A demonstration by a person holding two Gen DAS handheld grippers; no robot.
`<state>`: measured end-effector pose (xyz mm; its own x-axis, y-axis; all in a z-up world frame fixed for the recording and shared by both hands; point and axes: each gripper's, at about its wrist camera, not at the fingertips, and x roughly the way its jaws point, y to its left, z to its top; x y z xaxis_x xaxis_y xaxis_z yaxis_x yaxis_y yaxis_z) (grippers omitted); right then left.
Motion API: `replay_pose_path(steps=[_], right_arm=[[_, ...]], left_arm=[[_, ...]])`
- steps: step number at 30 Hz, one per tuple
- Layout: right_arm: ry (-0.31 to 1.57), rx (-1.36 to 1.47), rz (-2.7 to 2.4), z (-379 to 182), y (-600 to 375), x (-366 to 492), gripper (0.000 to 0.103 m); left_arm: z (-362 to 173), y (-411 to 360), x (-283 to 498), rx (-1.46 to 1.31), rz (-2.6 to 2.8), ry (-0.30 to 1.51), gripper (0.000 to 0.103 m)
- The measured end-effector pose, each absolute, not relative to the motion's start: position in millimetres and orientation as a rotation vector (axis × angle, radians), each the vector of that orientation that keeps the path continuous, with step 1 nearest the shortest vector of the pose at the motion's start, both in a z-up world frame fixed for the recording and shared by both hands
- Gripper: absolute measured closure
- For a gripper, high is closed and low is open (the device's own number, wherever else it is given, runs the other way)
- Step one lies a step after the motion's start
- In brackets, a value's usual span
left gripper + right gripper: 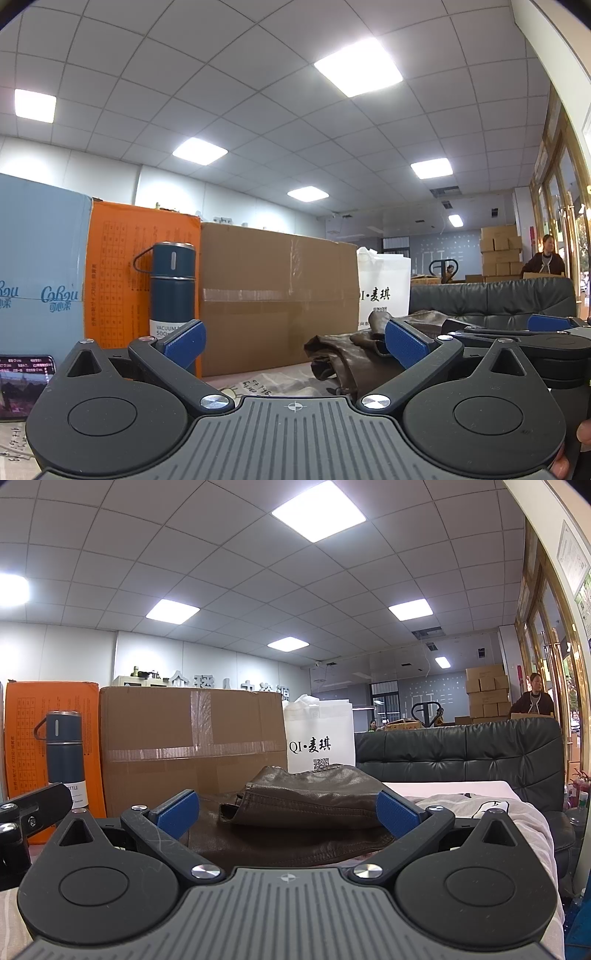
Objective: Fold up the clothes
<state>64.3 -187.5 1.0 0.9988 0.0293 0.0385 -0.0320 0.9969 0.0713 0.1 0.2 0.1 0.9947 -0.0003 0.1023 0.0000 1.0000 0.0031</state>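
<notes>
Right claw open, brown jacket just ahead

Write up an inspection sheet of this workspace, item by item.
Surface: printed cloth covers the table.
Job's things: brown leather garment lies crumpled, unfolded; a pale garment beside it.
Clutter: blue vacuum bottle, phone, brown carton, orange box, light blue box, white bag.
Grippers: left tongs and right tongs open, holding nothing.
Cables: nothing seen.
Surroundings: dark sofa, stacked cartons, a person far back.
</notes>
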Motion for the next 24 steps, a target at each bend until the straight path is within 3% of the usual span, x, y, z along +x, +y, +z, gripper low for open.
replay_pose_path(steps=[24], right_arm=[[-0.038, 0.072, 0.029, 1.7, -187.7, 63.5, 0.0]], left_arm=[[0.7, 0.8, 0.1, 0.001, -0.004, -0.1, 0.0]])
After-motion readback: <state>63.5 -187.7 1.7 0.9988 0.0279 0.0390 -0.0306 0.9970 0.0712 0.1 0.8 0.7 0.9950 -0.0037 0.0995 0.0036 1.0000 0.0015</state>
